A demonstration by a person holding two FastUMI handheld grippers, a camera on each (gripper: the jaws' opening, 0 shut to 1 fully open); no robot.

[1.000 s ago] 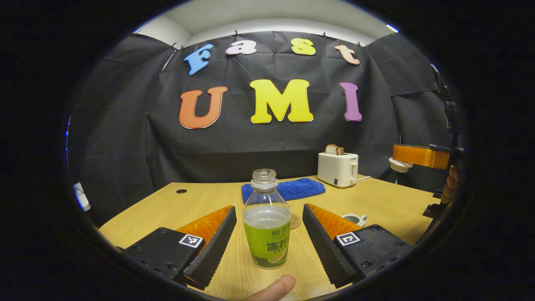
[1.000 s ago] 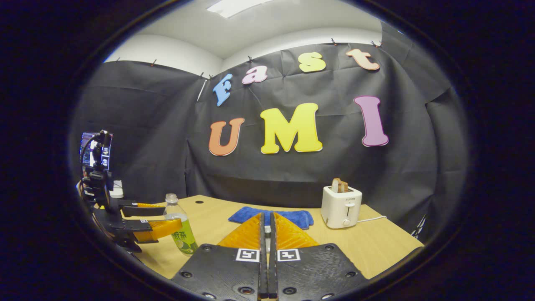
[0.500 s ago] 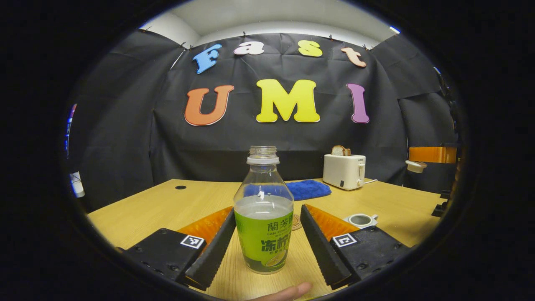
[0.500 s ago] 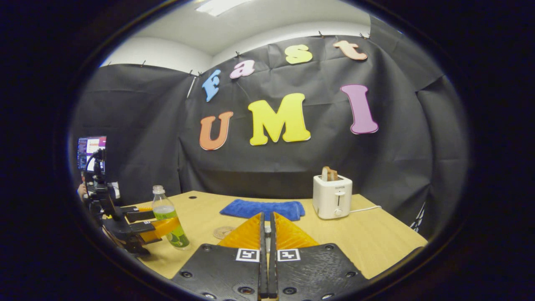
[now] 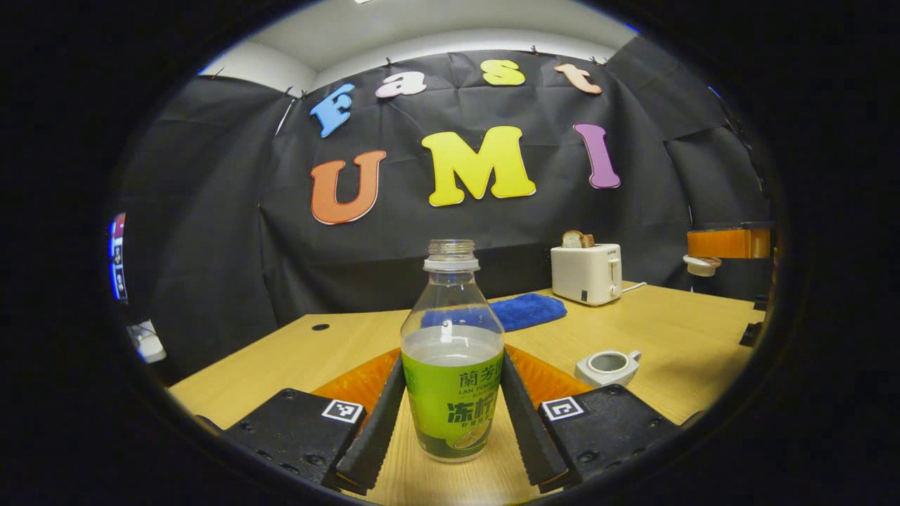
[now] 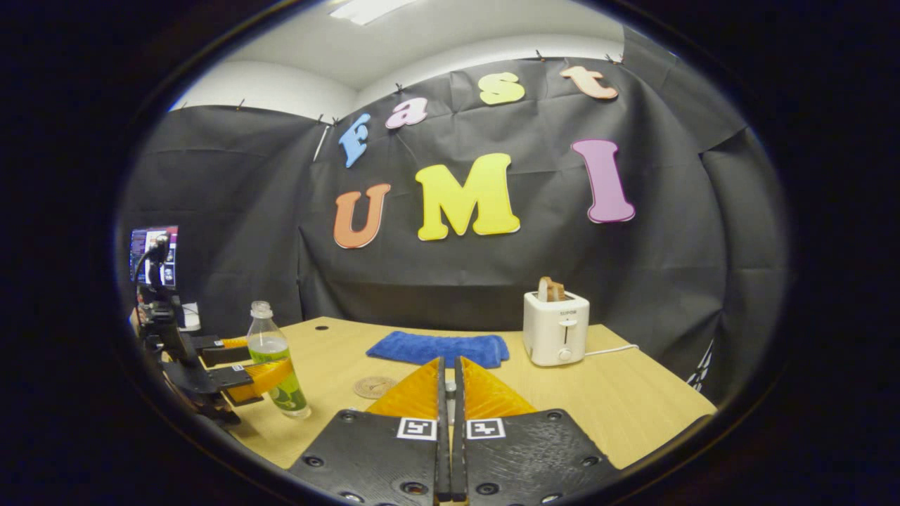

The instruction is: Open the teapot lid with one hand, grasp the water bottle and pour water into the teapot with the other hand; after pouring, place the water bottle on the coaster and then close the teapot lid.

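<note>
In the left gripper view we see the left gripper (image 5: 451, 414) closed around the water bottle (image 5: 453, 358), one finger pressed against each side of the green label. The bottle stands upright on the table (image 5: 675, 337), uncapped and partly filled with clear liquid, near the table's front edge. To the right of the gripper, toward the table's right edge, sits the teapot (image 5: 606, 367), its mouth open and its lid off. The teapot lid (image 5: 701, 264) hangs in the air above the table's right edge, beneath the fingers of the right gripper seen from the side.

In the right gripper view we see the right gripper (image 6: 450, 400) with its two fingers drawn nearly together; a small pale object shows in the narrow gap between them, but we cannot tell from this view what it is. Taken with the lid seen under this gripper in the left gripper view, we read the right gripper as grasping the lid. At the left of the right gripper view the left gripper (image 6: 264, 374) appears again, clamped on the water bottle (image 6: 271, 365) near the table's left edge. The round coaster (image 6: 375, 386) lies flat on the table between the bottle and the right gripper's fingers, apart from both.

Toward the far edge of the table lie a folded blue towel (image 6: 439, 348) and, to its right, a white toaster (image 6: 555, 327) holding bread, its cord trailing toward the right edge. A lit screen (image 6: 151, 246) stands beyond the table's left edge.
</note>
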